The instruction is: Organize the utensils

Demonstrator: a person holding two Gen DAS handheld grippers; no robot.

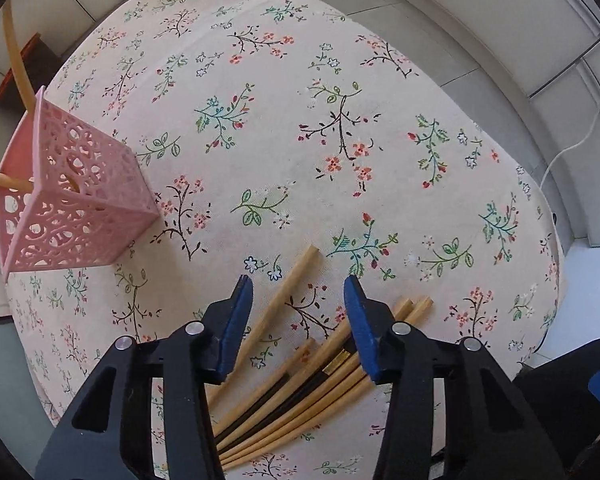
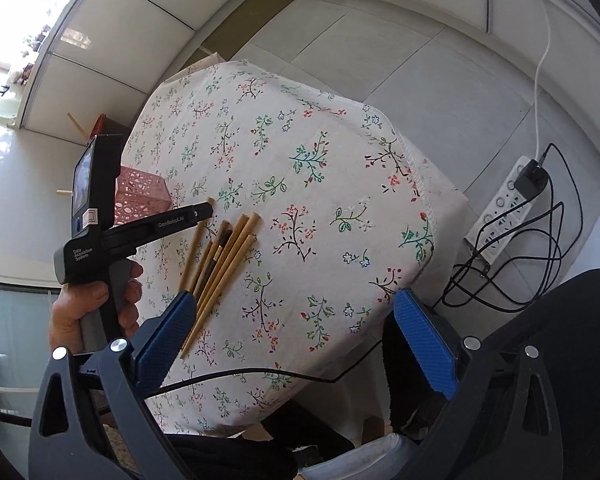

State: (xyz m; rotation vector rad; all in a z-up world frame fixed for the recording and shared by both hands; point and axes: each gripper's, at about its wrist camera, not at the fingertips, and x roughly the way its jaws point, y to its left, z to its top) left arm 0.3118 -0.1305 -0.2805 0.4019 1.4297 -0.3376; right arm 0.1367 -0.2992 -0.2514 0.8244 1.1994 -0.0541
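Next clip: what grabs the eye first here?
The floral tablecloth fills both views. A loose pile of chopsticks, mostly pale wood with a dark pair among them, lies under the open left hand-held gripper. A pink lattice basket sits at the table's left edge, two sticks already in it.

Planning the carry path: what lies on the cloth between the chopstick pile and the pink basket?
Only bare floral tablecloth. In the left wrist view, nothing sits between the chopsticks and the pink basket.
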